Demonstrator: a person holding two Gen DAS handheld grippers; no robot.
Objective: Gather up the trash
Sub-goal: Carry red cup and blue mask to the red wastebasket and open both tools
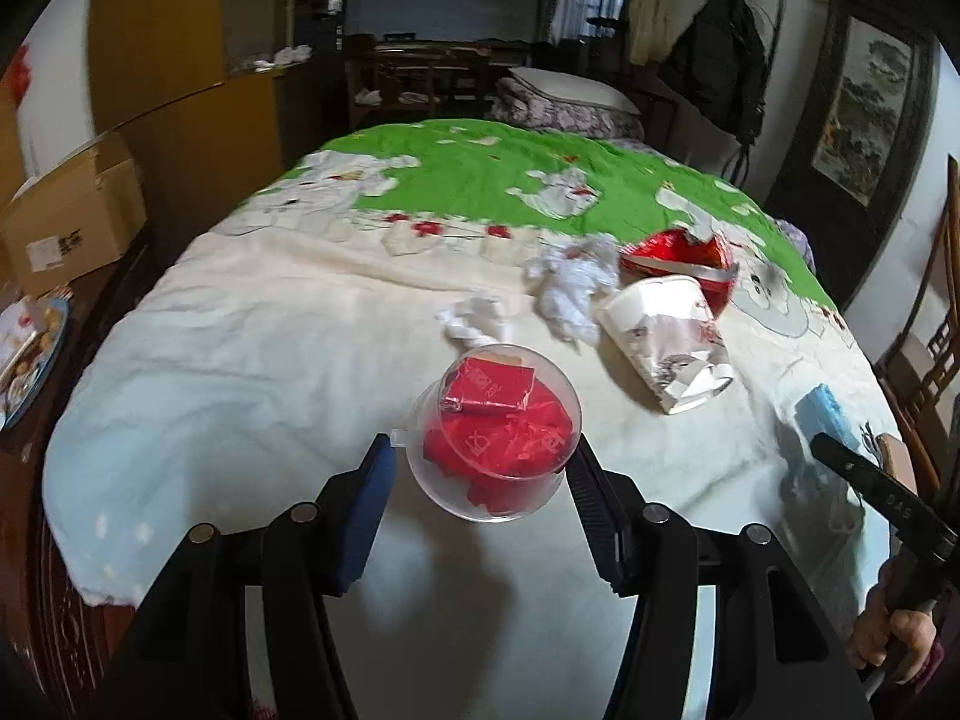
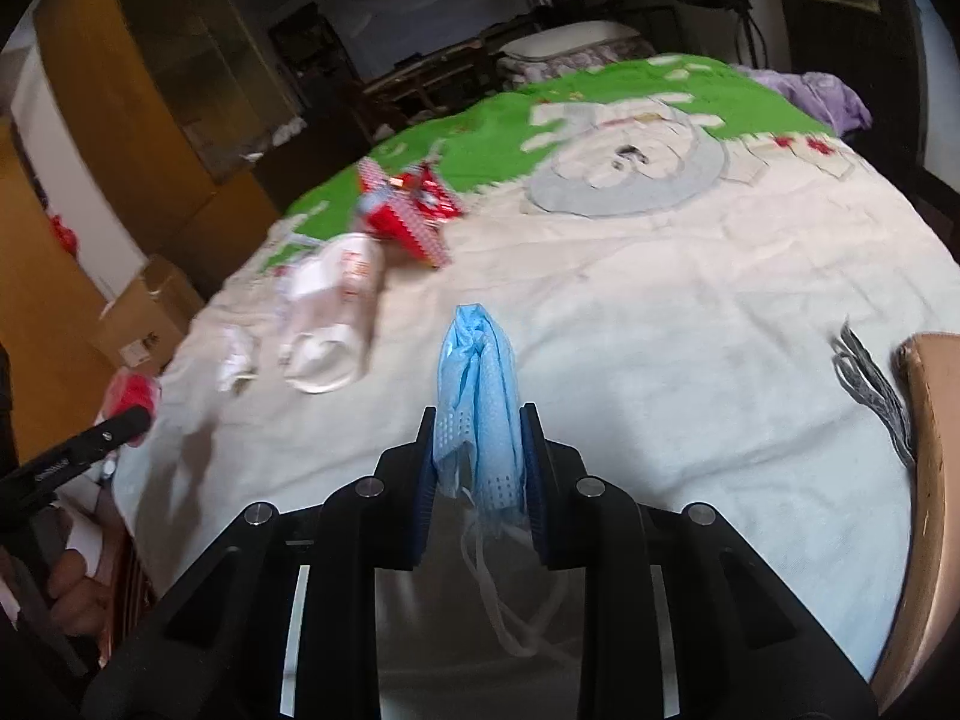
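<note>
Right gripper (image 2: pixel 478 450), jaws pressed on a crumpled blue face mask (image 2: pixel 477 384) held above the quilted bed (image 2: pixel 690 312); ear loops dangle below. Soft, light and limp, the mask likely needs a pinch across its bunched middle. Left gripper (image 1: pixel 480 468), jaws against the sides of a clear plastic cup (image 1: pixel 498 438) stuffed with red wrappers (image 1: pixel 498 432); thin-walled, probably crushable. Beyond lie a paper cup (image 1: pixel 666 342), white tissues (image 1: pixel 570 288) and a red snack bag (image 1: pixel 684 264).
</note>
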